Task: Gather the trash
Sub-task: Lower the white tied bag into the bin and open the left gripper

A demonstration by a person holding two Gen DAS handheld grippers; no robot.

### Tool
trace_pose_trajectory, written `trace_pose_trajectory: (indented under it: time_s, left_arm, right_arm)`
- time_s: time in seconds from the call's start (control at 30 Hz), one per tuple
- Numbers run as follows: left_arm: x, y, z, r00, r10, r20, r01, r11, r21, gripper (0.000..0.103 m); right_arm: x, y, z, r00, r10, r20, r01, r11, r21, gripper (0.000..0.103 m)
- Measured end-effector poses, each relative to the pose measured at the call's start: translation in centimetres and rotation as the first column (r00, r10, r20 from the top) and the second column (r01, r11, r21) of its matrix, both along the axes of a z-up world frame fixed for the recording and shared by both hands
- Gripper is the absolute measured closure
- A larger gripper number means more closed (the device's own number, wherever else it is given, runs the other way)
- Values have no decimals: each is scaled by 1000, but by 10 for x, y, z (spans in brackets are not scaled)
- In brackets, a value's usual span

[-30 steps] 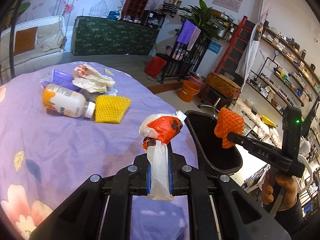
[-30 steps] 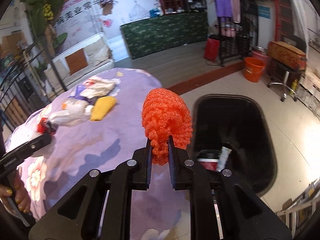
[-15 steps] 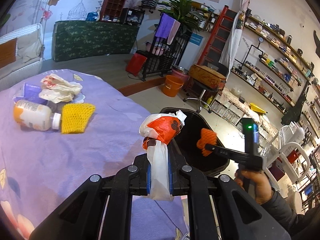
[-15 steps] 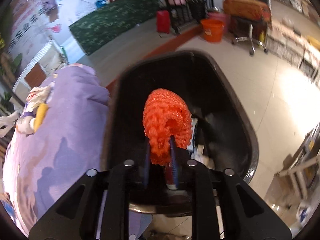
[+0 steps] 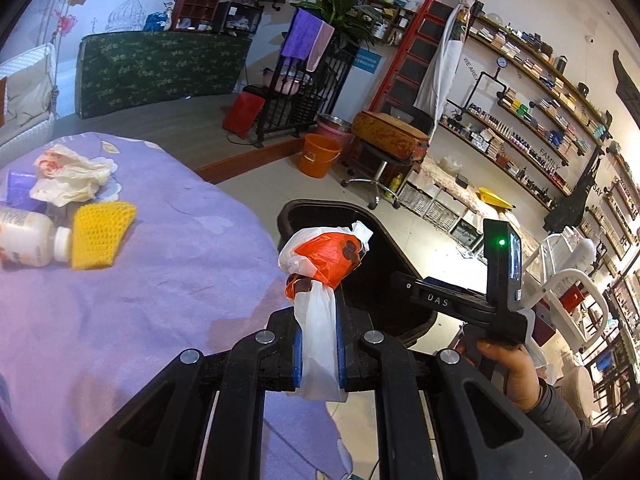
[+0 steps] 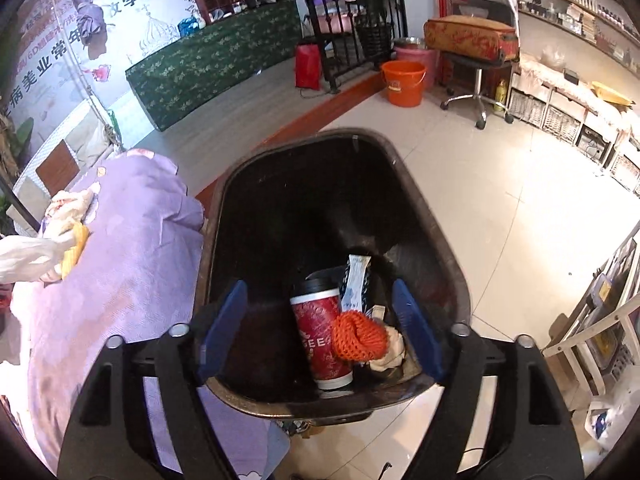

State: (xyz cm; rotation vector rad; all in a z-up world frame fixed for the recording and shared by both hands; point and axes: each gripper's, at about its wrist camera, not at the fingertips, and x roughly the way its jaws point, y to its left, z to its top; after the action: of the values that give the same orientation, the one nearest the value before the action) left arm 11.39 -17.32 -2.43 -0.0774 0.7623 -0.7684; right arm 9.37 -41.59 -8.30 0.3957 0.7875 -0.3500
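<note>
Scene: trash is being cleared from a surface draped in a purple flowered cloth, with a black bin standing on the tiled floor just beside its edge.
Left gripper: the left gripper is clamped tight on a crumpled white and orange plastic bag; the bag's white tail is pinched between the blue pads and its orange bulk is pushed up above them.
Left gripper position: it is held over the edge of the surface, with the bin's rim just beyond the bag.
Right gripper: the right gripper is seen with jaws opening, blue pads spread wide, nothing pinched between them.
Right gripper position: it is pointed down into the mouth of the bin; from the left wrist view its body is seen above the bin, gripped by a hand in a grey sleeve.
Orange foam net: the orange foam net is lying inside the bin, free of both pads, resting against a red paper cup.
Bin contents: a white and blue wrapper is propped behind the cup; pale crumpled paper is tucked beside the net.
Left on the surface: a yellow foam net is touching a white bottle, with a crumpled white bag just behind them.
</note>
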Motion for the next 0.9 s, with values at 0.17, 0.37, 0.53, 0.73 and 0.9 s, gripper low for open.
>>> trace_pose_trajectory:
  time_s: [0.17,0.37,0.53,0.73,0.9]
  left_arm:
    - [6,-25,2,999,-48,-4,48,999,14,92]
    - [21,-56,-6,995,-83,-63,84,996,13,92]
    - [28,-83,-14,990,-112,-84,117,992,48,92]
    - [30,-111,-27,983,-148,-112,160,981,110,92]
    - [35,-123,-39,978,-151,-145,173,973,151,92]
  right_arm:
    - [-13,-10,13,998,-55,25,55,998,-7,22]
    - [-29,-34,19,989,-141,37,142,990,-8,21]
    - [-40,-47,19,982,-183,42,183,983,-6,21]
    - [-51,-58,16,977,-210,38,210,978,1,21]
    - [-58,-66,13,972,-230,36,230,973,8,21]
